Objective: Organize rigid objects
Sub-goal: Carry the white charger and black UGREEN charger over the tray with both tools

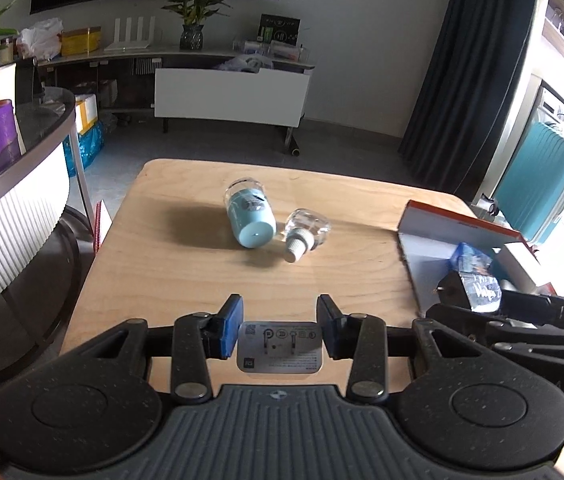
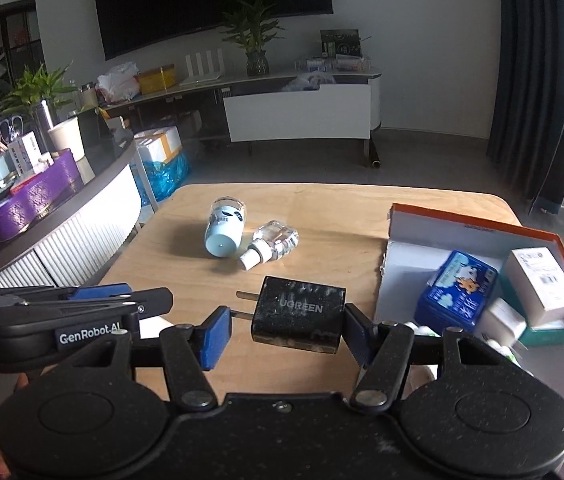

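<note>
On the wooden table (image 1: 186,264), much of the near edge is hidden behind the two grippers' black bodies. The left gripper (image 1: 281,330) hangs with its blue pads apart around a small white card (image 1: 280,346) printed with icons; no touch is visible, and the card's lower edge is cut off by the gripper body. The right gripper (image 2: 287,330) has its pads spread around a black charger (image 2: 297,314): the right pad seems to touch its side, while the left pad stands by the prongs, so whether it truly grips cannot be told. At 12 o'clock from the charger lie a blue jar (image 2: 224,228) and a clear bottle (image 2: 272,244) with a white cap, side by side and nearly touching. At 3 o'clock an orange-rimmed box (image 2: 462,226) holds a blue tin (image 2: 456,290) and a white carton (image 2: 542,284); smaller white items beside them are blurred, and the box's right side runs out of frame.
</note>
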